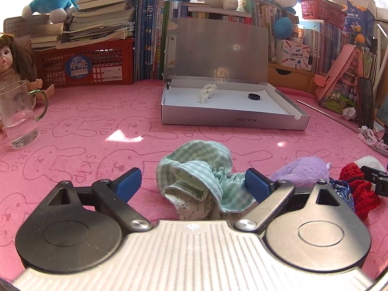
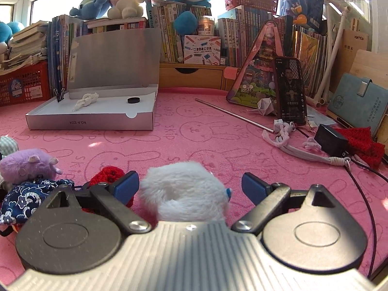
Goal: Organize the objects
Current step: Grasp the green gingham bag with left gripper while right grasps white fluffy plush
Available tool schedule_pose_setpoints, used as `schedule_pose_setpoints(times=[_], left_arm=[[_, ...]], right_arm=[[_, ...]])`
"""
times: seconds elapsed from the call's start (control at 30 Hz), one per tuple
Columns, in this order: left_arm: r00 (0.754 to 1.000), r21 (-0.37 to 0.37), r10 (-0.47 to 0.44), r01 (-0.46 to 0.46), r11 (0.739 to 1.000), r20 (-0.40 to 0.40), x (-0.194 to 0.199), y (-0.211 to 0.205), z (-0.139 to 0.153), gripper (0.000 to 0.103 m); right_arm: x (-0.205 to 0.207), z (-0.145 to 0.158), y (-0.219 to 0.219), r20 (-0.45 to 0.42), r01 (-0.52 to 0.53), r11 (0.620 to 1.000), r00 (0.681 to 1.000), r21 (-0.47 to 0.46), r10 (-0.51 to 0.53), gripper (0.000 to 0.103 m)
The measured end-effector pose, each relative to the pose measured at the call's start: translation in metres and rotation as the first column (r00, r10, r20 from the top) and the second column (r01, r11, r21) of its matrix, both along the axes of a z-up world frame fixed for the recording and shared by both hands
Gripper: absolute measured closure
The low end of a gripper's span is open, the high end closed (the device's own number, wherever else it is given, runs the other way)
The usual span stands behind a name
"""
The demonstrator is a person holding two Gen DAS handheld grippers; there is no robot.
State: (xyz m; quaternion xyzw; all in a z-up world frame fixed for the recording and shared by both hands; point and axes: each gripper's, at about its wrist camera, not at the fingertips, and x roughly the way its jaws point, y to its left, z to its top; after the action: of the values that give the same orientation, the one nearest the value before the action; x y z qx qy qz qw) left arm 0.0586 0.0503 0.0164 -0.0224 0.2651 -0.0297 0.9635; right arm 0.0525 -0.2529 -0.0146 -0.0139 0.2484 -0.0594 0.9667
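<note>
Left wrist view: left gripper (image 1: 192, 181) jaws spread around a green checked cloth (image 1: 196, 169), not pressing it. Right gripper (image 2: 190, 185) likewise gapes around a white plush (image 2: 184, 189); the open box (image 2: 92, 118) lies at eleven o'clock.

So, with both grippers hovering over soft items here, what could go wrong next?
1. The left gripper stands open around the crumpled green checked cloth; closing may catch only a fold, so it could slip out.
2. The right gripper straddles the white plush, with the red knit piece against its left finger; that might get pinched too.
3. The glass mug holds water at the table edge; a wide left swing could tip it.
</note>
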Motion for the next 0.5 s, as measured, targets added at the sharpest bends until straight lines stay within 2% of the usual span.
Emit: schedule_pose_setpoints(times=[0.3,0.5], left_arm=[[0.997,0.0,-0.053,0.053,0.999,-0.047,0.007,-0.013,-0.011,0.008],[0.995,0.009,-0.055,0.055,0.998,-0.08,0.016,-0.019,-0.017,0.007]], right_arm=[[0.006,-0.009,0.001,-0.044,0.004,1.0,0.999,0.006,-0.004,0.005],[0.012,-0.013,-0.005,-0.084,0.015,0.999,0.996,0.039,-0.012,0.001]])
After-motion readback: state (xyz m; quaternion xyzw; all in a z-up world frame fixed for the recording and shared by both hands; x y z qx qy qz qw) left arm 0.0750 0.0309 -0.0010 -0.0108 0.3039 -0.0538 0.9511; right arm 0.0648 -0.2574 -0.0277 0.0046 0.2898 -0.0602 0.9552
